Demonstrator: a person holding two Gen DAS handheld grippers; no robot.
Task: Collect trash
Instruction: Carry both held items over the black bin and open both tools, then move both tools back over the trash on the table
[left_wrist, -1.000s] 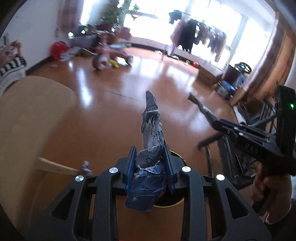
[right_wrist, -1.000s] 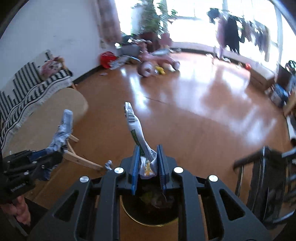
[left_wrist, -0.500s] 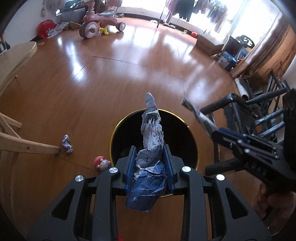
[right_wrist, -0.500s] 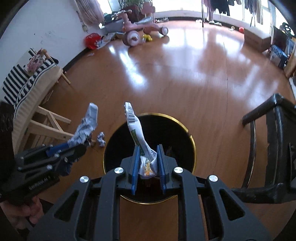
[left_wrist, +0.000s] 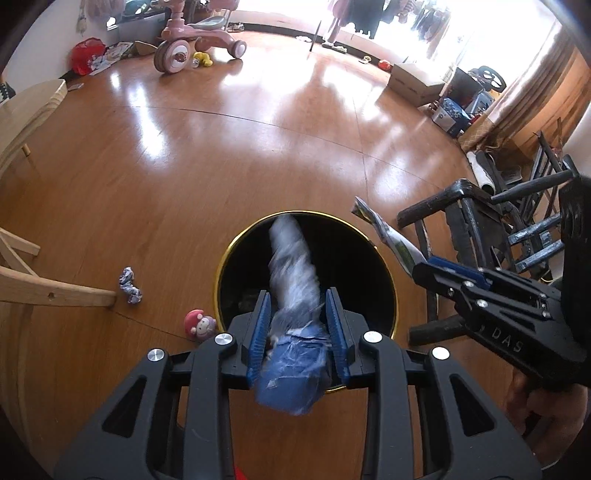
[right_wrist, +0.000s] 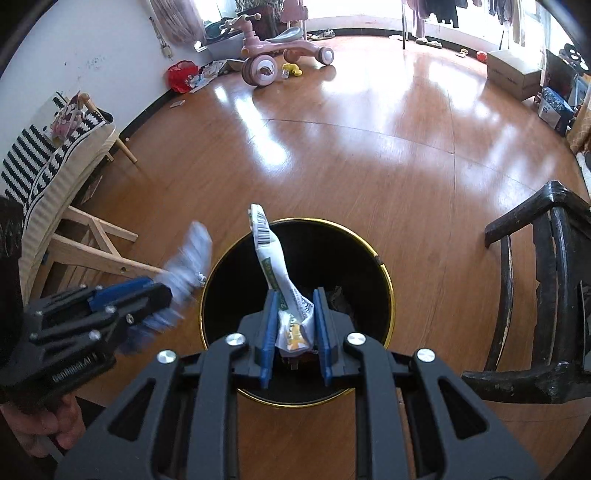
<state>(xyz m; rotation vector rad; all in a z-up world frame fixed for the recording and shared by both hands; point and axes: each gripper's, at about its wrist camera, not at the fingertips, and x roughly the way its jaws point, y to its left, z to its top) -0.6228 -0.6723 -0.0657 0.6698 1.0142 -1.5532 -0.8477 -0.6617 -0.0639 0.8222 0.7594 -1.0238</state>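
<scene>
1. Jaws of the left gripper (left_wrist: 297, 325) have just been opening over the bin (left_wrist: 388, 280); the blue-and-white wrapper (left_wrist: 291, 295) sits loose between them, blurred, apparently slipping free.
2. Right gripper (right_wrist: 295, 325) jaws stand narrow, pinching the white-green packet (right_wrist: 275, 269) by its lower end, directly above the bin.
3. Both pieces look light, thin, crinkly and floppy; a pinch at the bunched end should suffice.
4. Packet: white, barcode at the tip, green print, yellow patch below.
5. One crumpled scrap (left_wrist: 129, 285) lies on the floor left of the bin, near a small toy (left_wrist: 199, 325).
</scene>
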